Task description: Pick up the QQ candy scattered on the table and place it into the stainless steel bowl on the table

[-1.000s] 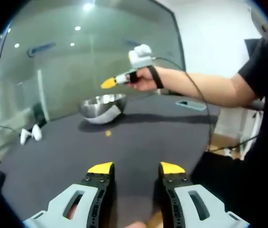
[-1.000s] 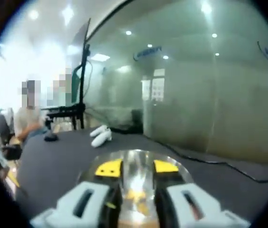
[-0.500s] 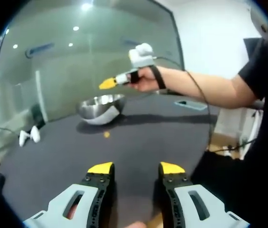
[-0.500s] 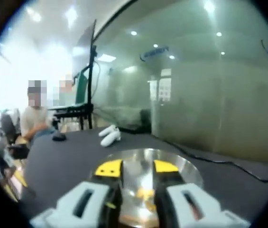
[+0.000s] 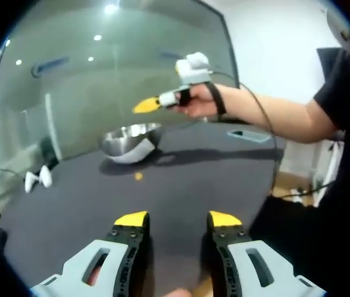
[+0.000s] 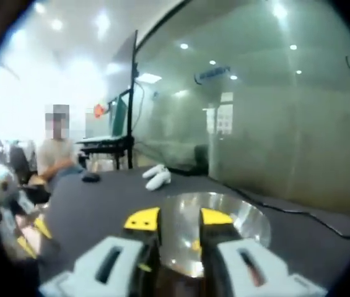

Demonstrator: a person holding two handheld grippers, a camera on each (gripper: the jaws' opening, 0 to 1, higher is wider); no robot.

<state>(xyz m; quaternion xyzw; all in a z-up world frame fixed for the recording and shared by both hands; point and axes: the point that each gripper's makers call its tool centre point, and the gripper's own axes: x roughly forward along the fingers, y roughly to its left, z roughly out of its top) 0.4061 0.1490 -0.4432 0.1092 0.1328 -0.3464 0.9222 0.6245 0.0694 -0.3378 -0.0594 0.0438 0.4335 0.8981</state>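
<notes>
Right gripper view is blurring the stainless steel bowl (image 6: 224, 226), its near rim hiding behind the right tongs (image 6: 179, 218), whose jaws are standing apart and gripping nothing. Left tongs (image 5: 177, 218) are gaping equally, empty, over the dark worktop (image 5: 181, 179). One QQ candy (image 5: 138, 176) is lying just short of the bowl, toward the worktop's far edge; white controllers (image 5: 38, 178) are resting near its left edge

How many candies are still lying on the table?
1: a small yellow candy lies on the dark table, just in front of the stainless steel bowl. Others may be hidden.
</notes>
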